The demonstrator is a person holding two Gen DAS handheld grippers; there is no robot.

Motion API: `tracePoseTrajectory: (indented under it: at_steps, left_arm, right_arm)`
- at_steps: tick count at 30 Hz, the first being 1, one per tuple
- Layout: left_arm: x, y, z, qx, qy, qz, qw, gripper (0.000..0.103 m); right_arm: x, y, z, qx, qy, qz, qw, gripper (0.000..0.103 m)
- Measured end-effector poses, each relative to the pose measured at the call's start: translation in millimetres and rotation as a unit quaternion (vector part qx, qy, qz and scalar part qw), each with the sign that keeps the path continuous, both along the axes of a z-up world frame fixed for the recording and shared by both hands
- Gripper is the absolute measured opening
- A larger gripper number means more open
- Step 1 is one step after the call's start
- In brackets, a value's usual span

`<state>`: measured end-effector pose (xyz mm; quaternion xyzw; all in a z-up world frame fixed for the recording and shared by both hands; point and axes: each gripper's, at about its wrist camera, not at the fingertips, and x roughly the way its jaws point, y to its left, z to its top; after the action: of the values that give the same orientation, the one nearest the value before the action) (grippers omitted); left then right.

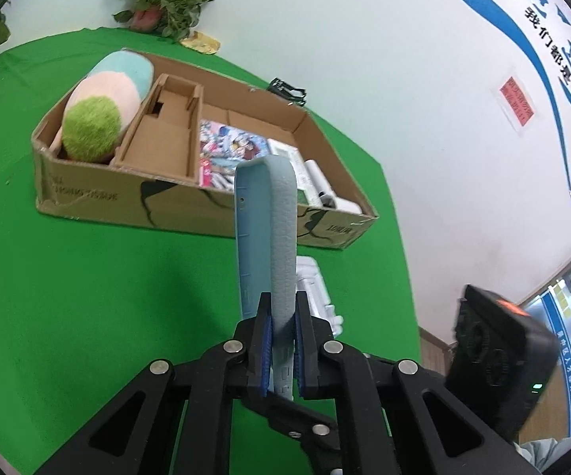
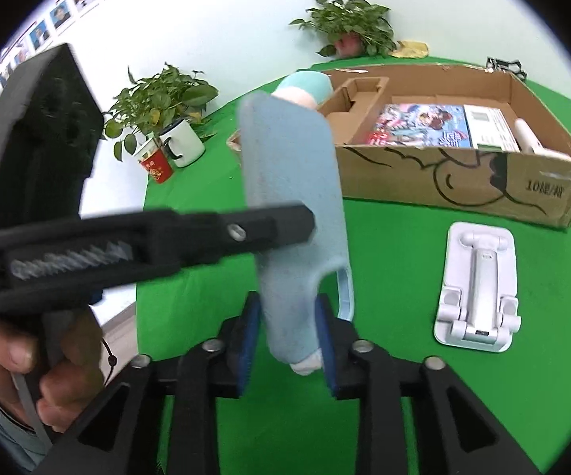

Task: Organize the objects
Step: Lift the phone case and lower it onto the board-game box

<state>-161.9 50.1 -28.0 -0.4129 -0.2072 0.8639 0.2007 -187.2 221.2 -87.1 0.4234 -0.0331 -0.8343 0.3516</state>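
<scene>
A light blue phone case [image 1: 265, 229] stands on edge above the green table, with my left gripper [image 1: 283, 308] shut on its near end. In the right wrist view the phone case [image 2: 289, 166] shows its flat face, and the left gripper's finger [image 2: 269, 229] crosses it from the left. The case's lower end sits between the blue pads of my right gripper [image 2: 287, 316], which stand slightly apart from it. A cardboard box [image 1: 127, 194] lies beyond, holding a plush toy [image 1: 103, 107], a colourful book [image 1: 230, 142] and white items.
A white folding phone stand [image 2: 477, 285] lies flat on the green cloth in front of the box [image 2: 444, 186]. Potted plants, a white mug [image 2: 182, 142] and a red cup [image 2: 157, 166] stand at the table's far left edge. A person's hand [image 2: 28, 356] holds the left gripper.
</scene>
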Motion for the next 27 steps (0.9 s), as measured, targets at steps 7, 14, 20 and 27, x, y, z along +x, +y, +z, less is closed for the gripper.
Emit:
tracePoseTrajectory:
  at_steps: [7, 14, 20, 27]
  left_arm:
    - [-13.6, 11.7, 25.6, -0.009, 0.021, -0.019, 0.9996, 0.006]
    - [-51.1, 21.2, 61.3, -0.021, 0.049, -0.034, 0.9980, 0.006]
    - [-111.8, 19.4, 85.7, -0.029, 0.050, -0.042, 0.9974, 0.006]
    - [-176.5, 6.4, 90.9, -0.032, 0.027, -0.041, 0.9983, 0.006]
  right_arm:
    - [-7.1, 4.4, 17.9, -0.007, 0.044, 0.007, 0.999, 0.028]
    - [-33.6, 4.8, 47.0, -0.009, 0.078, -0.007, 0.997, 0.028]
    - [-78.3, 3.0, 68.8, -0.014, 0.085, -0.019, 0.996, 0.028]
    - [-133.2, -5.2, 73.3, -0.032, 0.062, -0.029, 0.997, 0.028]
